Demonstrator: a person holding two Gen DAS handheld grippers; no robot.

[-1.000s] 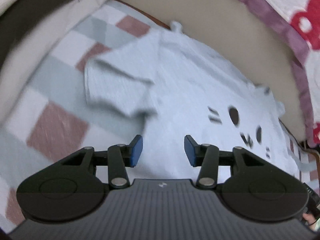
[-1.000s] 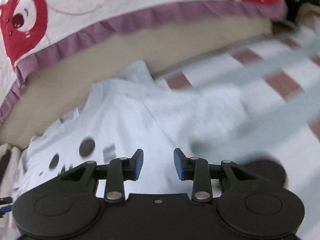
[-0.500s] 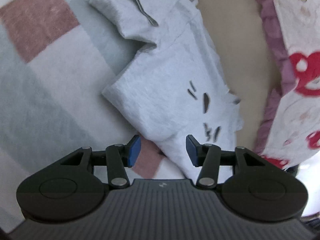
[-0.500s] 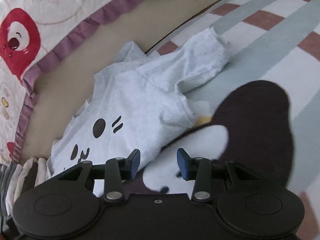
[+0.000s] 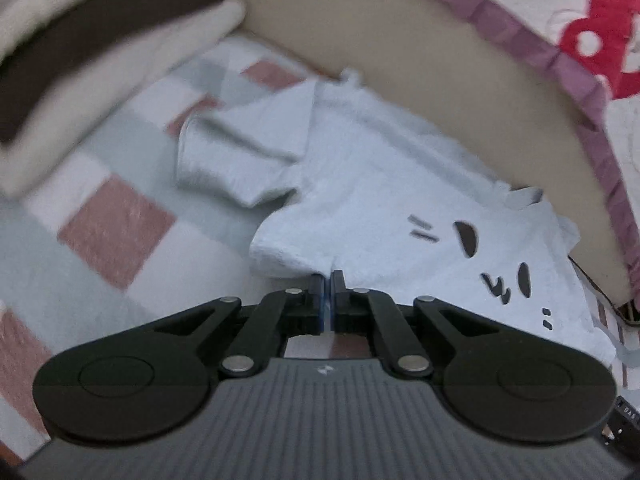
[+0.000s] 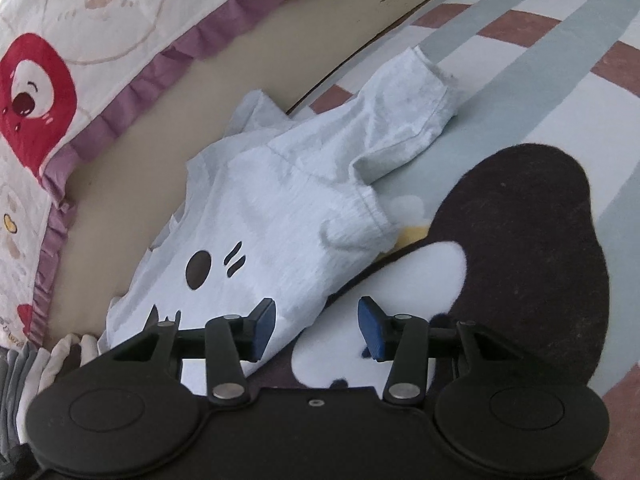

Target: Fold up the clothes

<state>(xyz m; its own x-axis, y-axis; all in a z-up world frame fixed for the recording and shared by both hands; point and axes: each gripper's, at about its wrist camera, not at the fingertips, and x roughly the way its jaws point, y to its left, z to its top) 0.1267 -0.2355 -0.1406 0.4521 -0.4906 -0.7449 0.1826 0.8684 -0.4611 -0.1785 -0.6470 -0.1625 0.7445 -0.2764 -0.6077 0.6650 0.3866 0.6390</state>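
Observation:
A pale blue T-shirt (image 5: 380, 200) with a dark cartoon face lies spread on a checked rug (image 5: 112, 224), its top against a beige bed base. In the left wrist view one sleeve is folded out to the left. My left gripper (image 5: 328, 280) is shut with its tips pinching the near hem, where the cloth puckers. In the right wrist view the same T-shirt (image 6: 280, 200) runs up and to the right. My right gripper (image 6: 316, 316) is low over the shirt's bottom corner with its jaws opening; the hem lies by the left pad (image 6: 264, 320), with no pad pressing on it.
A stack of folded cream and dark clothes (image 5: 80, 40) sits at the far left and shows at the lower left of the right wrist view (image 6: 40, 360). A quilt with a purple frill (image 6: 120, 80) hangs above the beige base (image 5: 400, 40). A dark penguin patch (image 6: 520, 240) marks the rug.
The left jaws have closed on the shirt's near hem, and that view has swung back to face the bed. The right jaws have spread wider and sit closer to the shirt's corner.

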